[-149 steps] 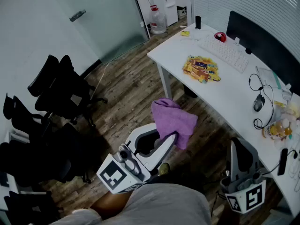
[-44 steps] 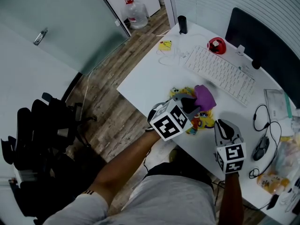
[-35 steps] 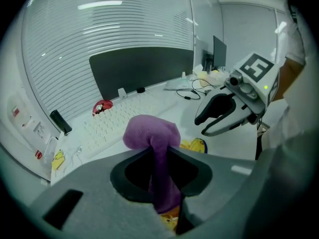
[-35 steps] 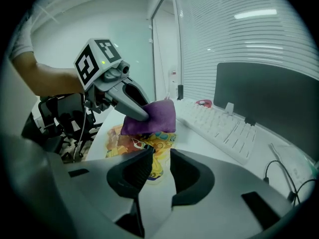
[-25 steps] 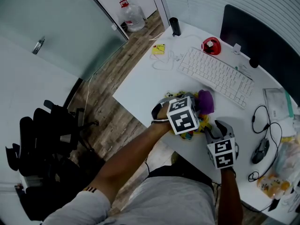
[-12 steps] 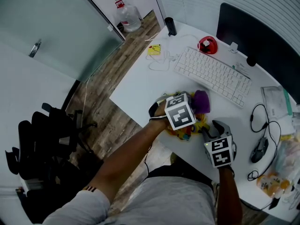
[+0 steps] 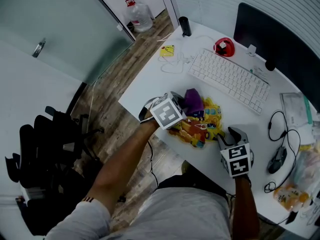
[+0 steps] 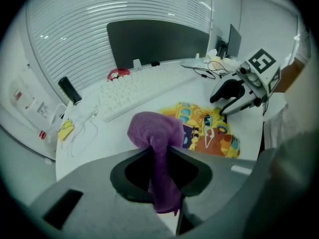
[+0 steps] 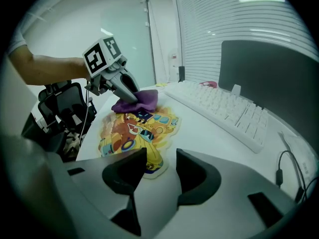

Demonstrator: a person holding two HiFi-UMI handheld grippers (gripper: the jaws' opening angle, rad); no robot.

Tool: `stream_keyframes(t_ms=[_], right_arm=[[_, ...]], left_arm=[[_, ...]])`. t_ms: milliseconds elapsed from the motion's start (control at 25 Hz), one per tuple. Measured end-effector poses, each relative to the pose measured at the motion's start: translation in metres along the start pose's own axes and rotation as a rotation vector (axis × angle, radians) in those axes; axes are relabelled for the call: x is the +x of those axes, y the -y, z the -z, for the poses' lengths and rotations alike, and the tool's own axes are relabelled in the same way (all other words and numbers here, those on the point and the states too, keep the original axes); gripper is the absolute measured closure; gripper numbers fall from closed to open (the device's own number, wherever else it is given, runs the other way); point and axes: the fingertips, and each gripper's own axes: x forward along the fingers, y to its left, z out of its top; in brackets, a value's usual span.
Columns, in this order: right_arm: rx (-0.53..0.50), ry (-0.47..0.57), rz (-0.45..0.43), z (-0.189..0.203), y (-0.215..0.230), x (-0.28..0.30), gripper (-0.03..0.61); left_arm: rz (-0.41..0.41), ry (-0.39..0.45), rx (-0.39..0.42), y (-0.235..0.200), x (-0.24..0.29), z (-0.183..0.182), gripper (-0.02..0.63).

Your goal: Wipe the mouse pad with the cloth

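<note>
Cloth first: my left tongs (image 8: 157, 156) are clamped tight on the purple terry cloth (image 8: 153, 129). A strip of it is pinched between the jaws and the bunched end bulges out past the tips. In the head view that bunch sits at the centre of the frame, resting on the upper left part of the yellow-and-orange cartoon-printed mouse pad (image 7: 201, 125). The pad lies flat on the white desk surface (image 7: 150, 89).

My right tongs (image 9: 162, 166) stand moderately apart and hold nothing. Their tips are at the pad's lower right edge in the head view. I cannot tell whether they press on it.

A white keyboard (image 7: 229, 79) lies toward the upper right, apart from the pad. Each tongs carries a cube (image 7: 167, 111) with black-and-white square markers. Any print on the pad is too small to read.
</note>
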Motion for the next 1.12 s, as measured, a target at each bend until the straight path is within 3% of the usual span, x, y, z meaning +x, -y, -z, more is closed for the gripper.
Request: stream_keyframes(t_ms=[320,440,600,840,1120], right_arm=[[-0.005,-0.002,-0.002,0.002,0.002,0.001,0.411],[-0.005,-0.001,-0.009,0.001,0.000,0.001,0.411],[-0.015,-0.001,-0.006,0.001,0.001,0.001,0.411],[-0.015,0.005,-0.009,0.002,0.002,0.001,0.411],[-0.011,0.013,-0.011,0.001,0.000,0.001,0.411]], left_arm=[[-0.047,0.010,-0.115,-0.029,-0.019,0.042,0.531],[-0.082,-0.003,-0.130,-0.023,-0.038,0.038,0.531],[-0.098,0.056,-0.126,-0.006,-0.049,0.018,0.531],[-0.015,0.139,-0.042,0.051,-0.040,-0.032,0.532],[0.091,0.089,0.045,0.111,0.002,-0.060,0.531]])
